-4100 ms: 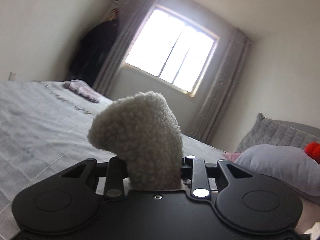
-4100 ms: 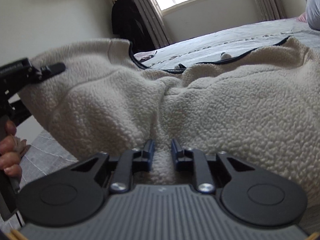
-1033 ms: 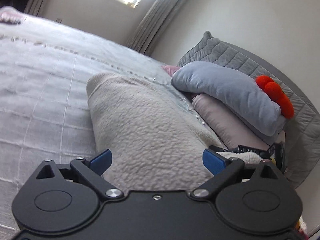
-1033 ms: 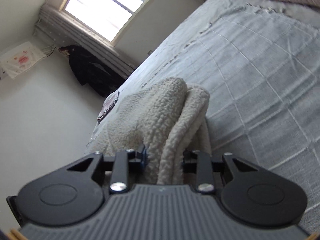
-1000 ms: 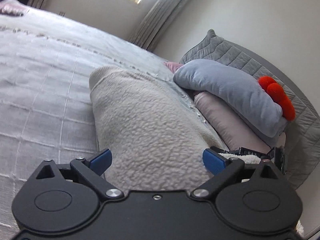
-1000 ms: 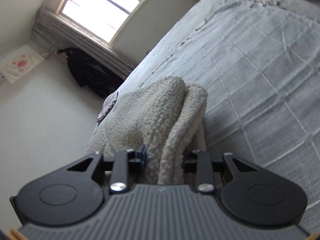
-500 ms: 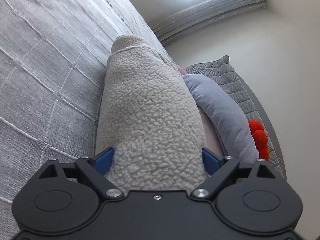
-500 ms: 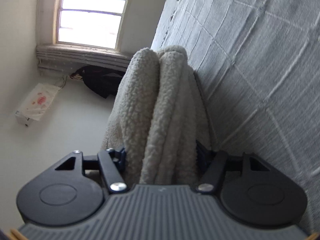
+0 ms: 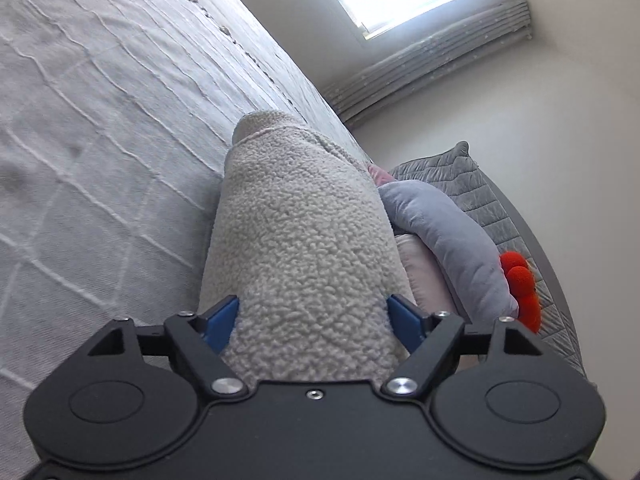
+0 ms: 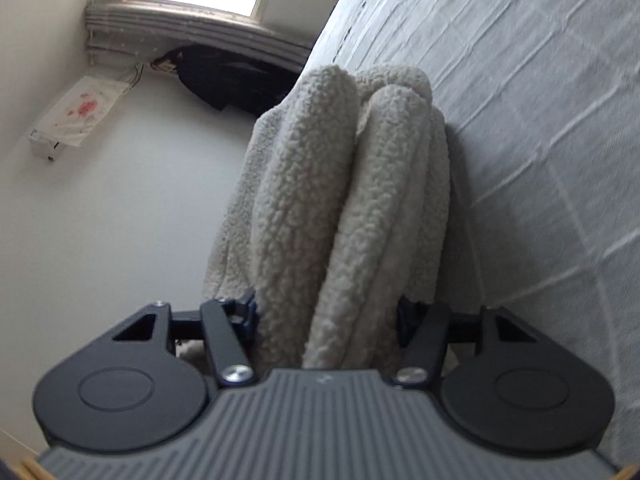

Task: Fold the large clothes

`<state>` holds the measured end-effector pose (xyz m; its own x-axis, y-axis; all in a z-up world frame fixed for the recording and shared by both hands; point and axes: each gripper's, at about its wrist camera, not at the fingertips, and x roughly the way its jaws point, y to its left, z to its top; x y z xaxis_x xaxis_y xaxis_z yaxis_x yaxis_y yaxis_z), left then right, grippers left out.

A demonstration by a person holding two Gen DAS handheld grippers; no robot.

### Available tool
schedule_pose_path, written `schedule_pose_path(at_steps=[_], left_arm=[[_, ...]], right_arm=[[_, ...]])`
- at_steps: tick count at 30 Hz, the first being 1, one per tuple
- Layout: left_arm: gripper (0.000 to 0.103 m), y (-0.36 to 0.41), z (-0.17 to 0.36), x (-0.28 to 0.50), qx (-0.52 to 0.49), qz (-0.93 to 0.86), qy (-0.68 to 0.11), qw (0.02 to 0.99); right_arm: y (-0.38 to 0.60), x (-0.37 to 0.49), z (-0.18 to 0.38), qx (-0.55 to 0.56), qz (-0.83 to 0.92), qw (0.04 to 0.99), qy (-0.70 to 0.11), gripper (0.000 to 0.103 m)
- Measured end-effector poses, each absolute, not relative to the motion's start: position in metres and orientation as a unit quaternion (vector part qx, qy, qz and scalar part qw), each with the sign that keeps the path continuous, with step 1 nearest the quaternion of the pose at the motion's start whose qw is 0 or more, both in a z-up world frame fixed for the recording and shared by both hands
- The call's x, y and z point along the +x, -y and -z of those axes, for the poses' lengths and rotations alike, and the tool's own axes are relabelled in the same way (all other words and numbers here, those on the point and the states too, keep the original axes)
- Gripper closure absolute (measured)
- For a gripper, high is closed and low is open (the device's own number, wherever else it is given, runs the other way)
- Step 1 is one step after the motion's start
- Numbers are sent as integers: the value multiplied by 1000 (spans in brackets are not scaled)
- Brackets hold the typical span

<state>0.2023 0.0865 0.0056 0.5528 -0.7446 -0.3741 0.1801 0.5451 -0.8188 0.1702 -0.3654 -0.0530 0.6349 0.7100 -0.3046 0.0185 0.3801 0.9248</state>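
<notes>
— Grey quilted bedspread [image 9: 100, 128], pillows [image 9: 444, 240] at the headboard end. Where's the fleece garment [image 9: 304, 240]?

— Bundled into thick layers, near the pillows. Left gripper [image 9: 312, 316] is closing, pads against its sides; right gripper [image 10: 326, 316] clasps the stacked folds.

— Nearly finished?

— Folding looks done, I'd say; setting it down remains.

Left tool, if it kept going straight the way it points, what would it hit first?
The folded fleece garment, already between the closing left tool's pads; beyond it probably the grey bedspread.
</notes>
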Motion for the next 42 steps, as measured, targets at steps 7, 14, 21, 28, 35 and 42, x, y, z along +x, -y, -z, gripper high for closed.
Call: schedule_pose_path(at_steps=[7,14,21,28,35,42], left_arm=[[24,-92,-3,176,-363,249,-360,822],[27,-71,-48,137,-232,232,-261,908],[37,-53,-48,123,-183,250,-203,929],[52,-33,-31,122,-130,287,-187,930],[54,-26,-33,114,-106,313,-147,932],[60,11,-11,99,29,343,-159,925]], right_arm=[[363,149,27,499,-143,766,-379,29],[374,94,-35,521,-150,776,-323,21],[342,74,-35,481,-138,785,-365,11],[315,90,-10,418,-109,819,-377,48],[321,75,-56,321,-177,902,-228,68],[364,69,-3,354,-70,861,-360,35]])
